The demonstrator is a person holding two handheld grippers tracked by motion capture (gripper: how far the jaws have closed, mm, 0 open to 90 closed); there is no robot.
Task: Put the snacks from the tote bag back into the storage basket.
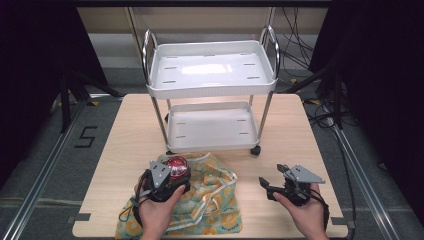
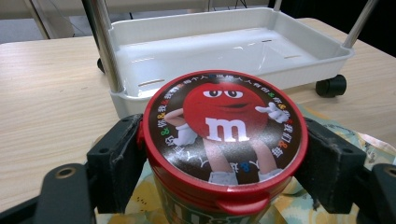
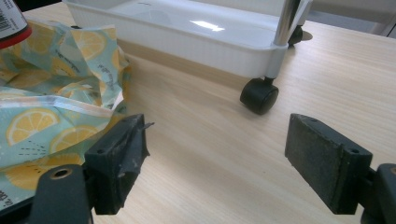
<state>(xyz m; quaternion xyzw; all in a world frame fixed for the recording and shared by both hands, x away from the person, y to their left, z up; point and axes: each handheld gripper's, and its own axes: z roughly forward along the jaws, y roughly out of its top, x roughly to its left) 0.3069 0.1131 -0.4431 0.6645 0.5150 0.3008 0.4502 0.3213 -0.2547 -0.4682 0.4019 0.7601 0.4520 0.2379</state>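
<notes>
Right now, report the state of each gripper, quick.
Left gripper: shut on the red-lidded M&M's candy jar, above the lemon-print cloth bag.
Right gripper: open, holding nothing, over the wooden table.

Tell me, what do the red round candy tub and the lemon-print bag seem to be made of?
Red round candy tub: probably glossy plastic; its lid shines and has a moulded snap tab. Lemon-print bag: apparently soft fabric; it creases and folds limply on the table.

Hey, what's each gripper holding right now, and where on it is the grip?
The left gripper clamps the red-lidded candy jar by opposite sides, just under the lid. The right gripper is open, holding nothing.
</notes>
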